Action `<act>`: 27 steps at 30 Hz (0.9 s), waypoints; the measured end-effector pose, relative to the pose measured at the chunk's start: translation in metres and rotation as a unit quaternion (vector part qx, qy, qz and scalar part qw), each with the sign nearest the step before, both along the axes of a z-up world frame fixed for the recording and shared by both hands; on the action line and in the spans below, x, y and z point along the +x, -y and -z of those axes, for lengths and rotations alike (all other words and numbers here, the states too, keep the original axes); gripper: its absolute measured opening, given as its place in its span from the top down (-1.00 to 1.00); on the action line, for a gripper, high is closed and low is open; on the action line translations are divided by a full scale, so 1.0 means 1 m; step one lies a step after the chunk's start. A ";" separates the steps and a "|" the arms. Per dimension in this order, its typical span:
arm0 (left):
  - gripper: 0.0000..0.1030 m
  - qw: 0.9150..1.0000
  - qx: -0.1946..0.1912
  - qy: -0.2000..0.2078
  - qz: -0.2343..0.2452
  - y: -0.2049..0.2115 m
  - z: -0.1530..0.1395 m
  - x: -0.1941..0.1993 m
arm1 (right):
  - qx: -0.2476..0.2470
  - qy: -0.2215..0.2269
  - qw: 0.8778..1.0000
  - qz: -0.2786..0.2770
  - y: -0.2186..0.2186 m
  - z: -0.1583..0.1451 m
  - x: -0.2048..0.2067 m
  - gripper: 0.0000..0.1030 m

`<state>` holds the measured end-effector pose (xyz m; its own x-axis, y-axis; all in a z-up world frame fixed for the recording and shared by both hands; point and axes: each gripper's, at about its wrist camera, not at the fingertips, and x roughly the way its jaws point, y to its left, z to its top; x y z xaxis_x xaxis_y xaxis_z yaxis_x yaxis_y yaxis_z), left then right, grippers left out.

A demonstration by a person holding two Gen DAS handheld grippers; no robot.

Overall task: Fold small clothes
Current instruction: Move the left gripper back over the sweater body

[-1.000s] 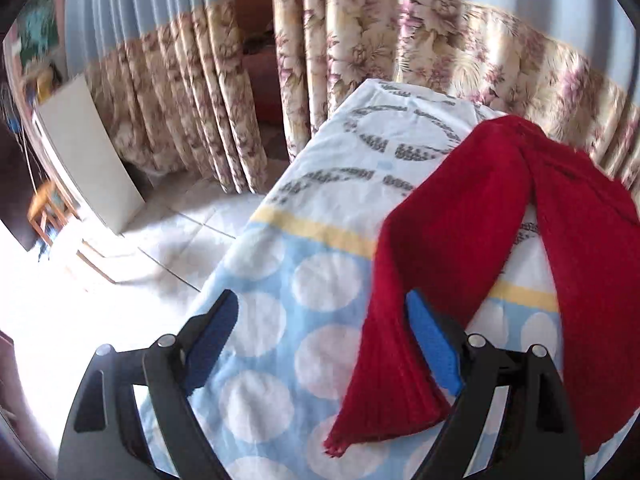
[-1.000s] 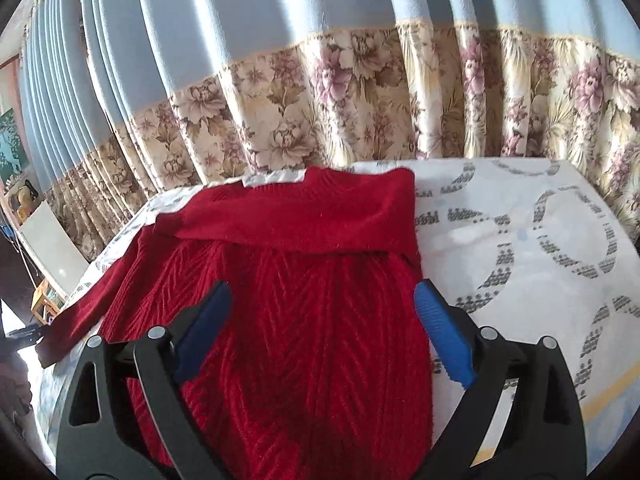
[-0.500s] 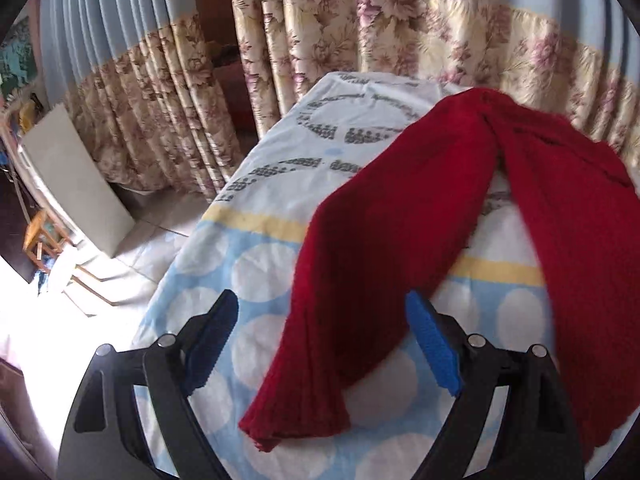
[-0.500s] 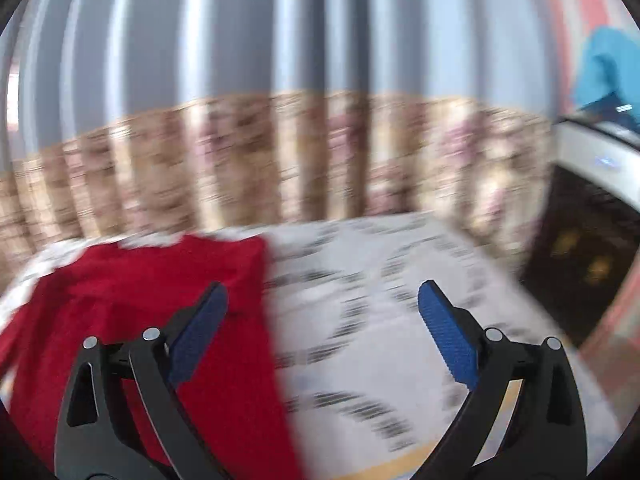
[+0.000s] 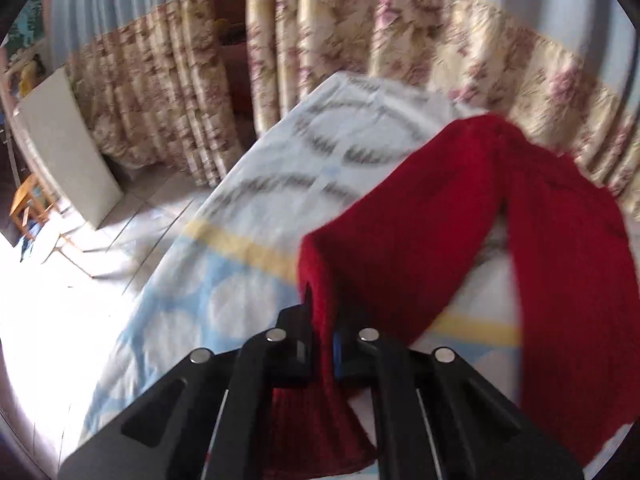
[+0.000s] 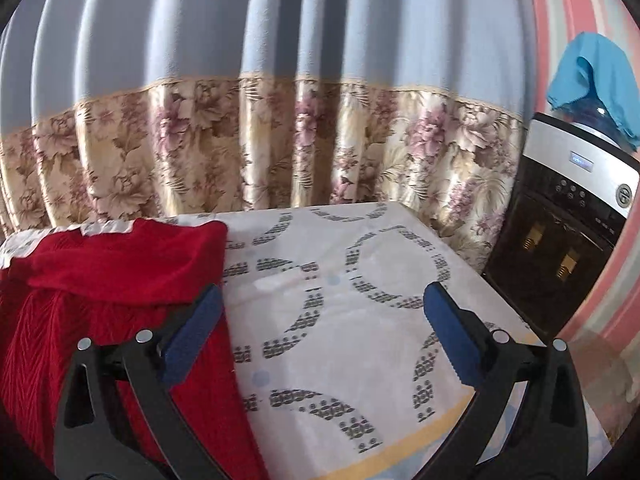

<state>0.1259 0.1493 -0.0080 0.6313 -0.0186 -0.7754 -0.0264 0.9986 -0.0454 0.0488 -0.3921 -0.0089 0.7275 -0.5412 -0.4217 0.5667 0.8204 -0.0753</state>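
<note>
- While the floral-and-blue curtain [image 6: 256,152] fills the whole back of both views, hanging in folds right behind the table, it frames everything else.
- Next in size, the table cover [image 6: 360,300] spreads flat: white with grey ring patterns at the far end, then a yellow stripe, then pale blue with white circles [image 5: 192,312] nearer the cameras.
- On that cover lies the red knitted sweater [image 6: 100,320], its body at the left of the right wrist view, collar end folded over toward the curtain, the near part running under the gripper's left finger.
- From the left wrist view, one red sleeve [image 5: 400,232] runs from the sweater's shoulder down toward the camera, lifted off the cover near its cuff end.
- Over at the right edge, a dark water dispenser [image 6: 560,240] stands beside the table, a blue cloth [image 6: 592,76] draped on top of it.
- A pale board [image 5: 60,144] leans by the curtain on the floor at the left, a wooden stool [image 5: 28,208] near it.
- And the left gripper [image 5: 322,344] has just snapped together, clamped on the sleeve, red knit pinched between the pads and hanging below them.
- The right gripper [image 6: 320,336] has its jaws wide apart, just been spreading, nothing between the blue pads [image 6: 448,332] but bare cover below; its left pad sits over the sweater's edge.
</note>
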 end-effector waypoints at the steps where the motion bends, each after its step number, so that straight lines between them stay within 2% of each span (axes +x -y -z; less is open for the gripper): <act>1: 0.89 1.000 -0.014 0.005 0.010 0.005 -0.010 0.004 | 0.000 0.000 1.000 -0.002 -0.002 0.000 0.000 -0.94; 5: 0.89 0.995 -0.073 0.023 0.058 0.040 -0.059 0.029 | 0.004 -0.001 1.000 -0.011 -0.002 0.000 0.002 -0.94; 7: 0.89 0.991 -0.085 0.035 0.095 0.077 -0.083 0.044 | 0.007 -0.002 1.000 -0.014 -0.001 0.001 0.003 -0.94; 11: 0.89 0.984 -0.078 0.044 0.153 0.162 -0.103 0.076 | 0.012 -0.006 1.000 -0.017 0.001 0.003 0.004 -0.94; 15: 0.89 0.976 -0.100 0.016 0.194 0.236 -0.092 0.111 | 0.022 -0.015 0.999 -0.018 0.006 0.009 0.009 -0.94; 17: 0.89 0.973 -0.096 0.009 0.209 0.274 -0.082 0.130 | 0.026 -0.021 0.999 -0.016 0.009 0.013 0.012 -0.94; 22: 0.89 0.967 -0.093 -0.014 0.238 0.340 -0.051 0.148 | 0.042 -0.027 0.999 -0.016 0.020 0.019 0.015 -0.94; 25: 0.89 0.970 -0.055 0.004 0.235 0.365 -0.033 0.146 | 0.044 -0.027 0.998 -0.019 0.025 0.022 0.017 -0.94; 27: 0.81 0.976 -0.038 0.011 0.216 0.370 -0.022 0.147 | 0.033 -0.033 0.999 -0.013 0.026 0.023 0.018 -0.94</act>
<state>0.2729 -0.2208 0.0144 0.5678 -0.3437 -0.7480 0.3982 0.9100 -0.1158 0.0671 -0.4177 -0.0316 0.7104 -0.4919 -0.5034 0.5408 0.8392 -0.0569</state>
